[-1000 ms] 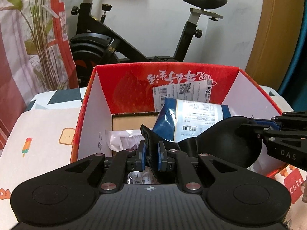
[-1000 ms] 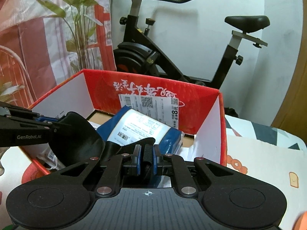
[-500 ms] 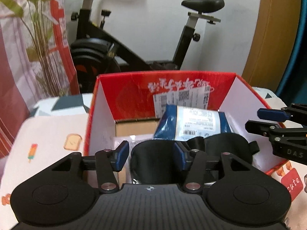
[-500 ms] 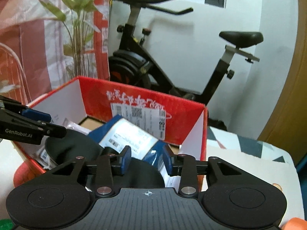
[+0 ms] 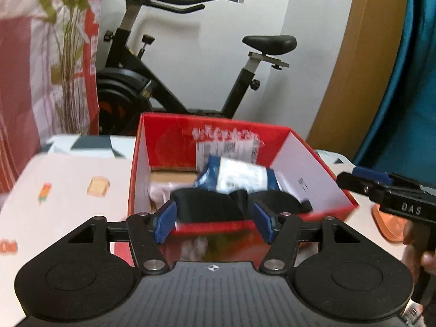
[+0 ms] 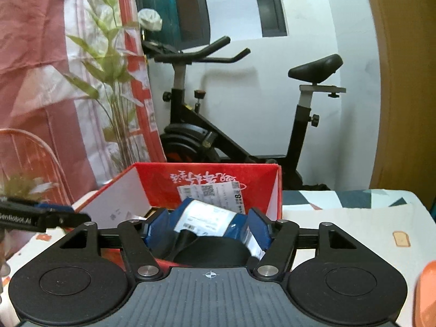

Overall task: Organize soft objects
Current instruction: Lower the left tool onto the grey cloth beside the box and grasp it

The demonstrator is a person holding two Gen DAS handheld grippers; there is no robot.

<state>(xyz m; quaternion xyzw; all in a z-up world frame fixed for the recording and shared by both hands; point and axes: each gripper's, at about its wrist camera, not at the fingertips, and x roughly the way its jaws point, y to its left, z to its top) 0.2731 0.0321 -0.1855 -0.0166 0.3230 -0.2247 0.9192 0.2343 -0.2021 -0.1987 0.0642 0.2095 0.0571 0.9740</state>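
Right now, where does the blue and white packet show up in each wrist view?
Left wrist: blue and white packet lies mid-frame inside the red box, behind the black soft item.
Right wrist: packet sits low centre, between the open fingers.
Shared landmark: the shipping label on the box's far wall.

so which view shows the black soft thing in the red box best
The left wrist view: the black soft item lies spread across the red box in front of the blue-and-white packet, though blurred. In the right wrist view only a dark rounded part shows, cut off by the gripper body.
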